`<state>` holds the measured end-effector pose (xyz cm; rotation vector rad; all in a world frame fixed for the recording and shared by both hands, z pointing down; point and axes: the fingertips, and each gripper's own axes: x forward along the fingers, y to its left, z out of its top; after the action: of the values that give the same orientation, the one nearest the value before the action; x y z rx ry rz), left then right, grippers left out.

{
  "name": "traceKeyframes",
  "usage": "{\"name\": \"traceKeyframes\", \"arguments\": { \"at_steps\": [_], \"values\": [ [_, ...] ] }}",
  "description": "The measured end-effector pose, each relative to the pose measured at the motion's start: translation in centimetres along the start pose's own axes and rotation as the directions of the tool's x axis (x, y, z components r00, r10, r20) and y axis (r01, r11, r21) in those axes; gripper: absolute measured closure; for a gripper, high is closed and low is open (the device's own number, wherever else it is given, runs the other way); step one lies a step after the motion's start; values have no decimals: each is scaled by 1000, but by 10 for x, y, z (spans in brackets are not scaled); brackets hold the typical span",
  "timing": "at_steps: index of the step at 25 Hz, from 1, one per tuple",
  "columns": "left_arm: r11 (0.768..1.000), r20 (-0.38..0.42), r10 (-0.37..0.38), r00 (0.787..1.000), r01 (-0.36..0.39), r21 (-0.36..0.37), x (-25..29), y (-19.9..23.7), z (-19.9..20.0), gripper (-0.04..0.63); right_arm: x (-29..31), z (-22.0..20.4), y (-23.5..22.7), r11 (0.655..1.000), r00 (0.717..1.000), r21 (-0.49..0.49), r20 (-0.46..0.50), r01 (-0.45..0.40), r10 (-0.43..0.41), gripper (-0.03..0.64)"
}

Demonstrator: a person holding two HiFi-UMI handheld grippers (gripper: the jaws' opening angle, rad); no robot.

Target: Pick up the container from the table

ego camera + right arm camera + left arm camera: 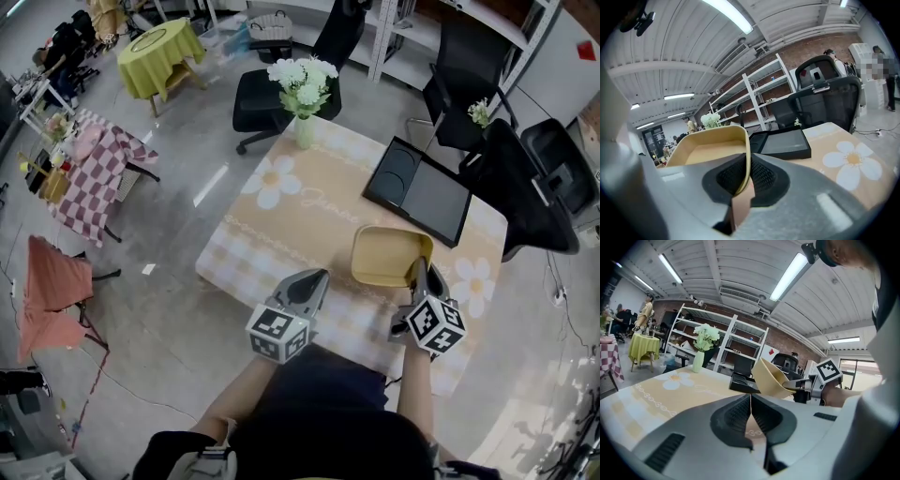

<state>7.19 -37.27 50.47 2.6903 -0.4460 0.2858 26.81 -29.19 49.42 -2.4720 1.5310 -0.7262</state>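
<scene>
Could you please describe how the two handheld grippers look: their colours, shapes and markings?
Both the left gripper and the right gripper are grey, with tapered jaws lined by black ribbed pads. Each carries a white cube printed with black square markers.

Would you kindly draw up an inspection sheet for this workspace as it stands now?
Surface: table under a beige flower-print cloth.
Job's things: yellow container, tilted, apparently lifted off the cloth.
Clutter: vase of white flowers; black tray.
Grippers: left tongs shut, empty; right tongs shut on the container's rim.
Cables: thin cable on the floor at right.
Surroundings: black office chairs; green-clothed round table.
</scene>
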Motion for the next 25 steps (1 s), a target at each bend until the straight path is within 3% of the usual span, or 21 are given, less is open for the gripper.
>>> {"name": "traceKeyframes", "arguments": {
  "at_steps": [7, 25],
  "values": [
    [1000, 2, -29, 1000, 29, 12, 6, -11, 0, 584, -19, 8, -13, 999, 998, 37, 56, 14, -16, 604],
    [997, 2, -74, 997, 74, 20, 7, -31, -3, 584, -48, 0, -24, 997, 997, 62, 62, 47, -51, 604]
  ]
}}
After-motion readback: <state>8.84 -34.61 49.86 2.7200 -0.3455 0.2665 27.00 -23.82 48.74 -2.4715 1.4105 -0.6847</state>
